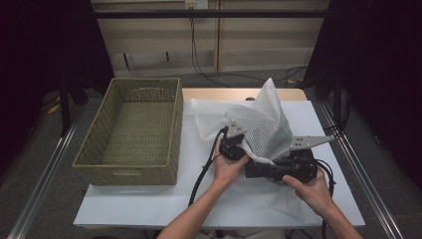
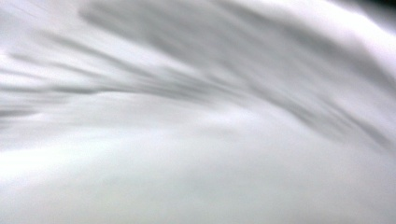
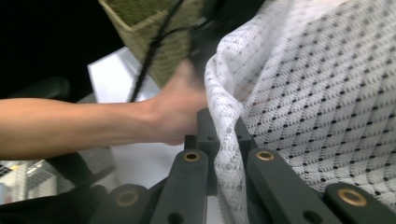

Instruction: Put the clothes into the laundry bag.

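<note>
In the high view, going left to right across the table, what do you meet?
Woven basket → left tool → white mesh cloth → right tool.

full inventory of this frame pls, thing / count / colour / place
wicker basket: 1, olive green, left part of the table, nothing visible inside
mesh cloth: 1, white with dark dots, lifted in a peak at table centre
table cover: 1, white, over the tabletop
wooden tabletop: 1, tan, bare strip at the far edge
wall cables: several, black, behind the table
left gripper: 1, black, against the cloth; jaw state unclear
right gripper: 1, black, shut on the cloth edge
hands: 2, near edge, one per gripper
</note>
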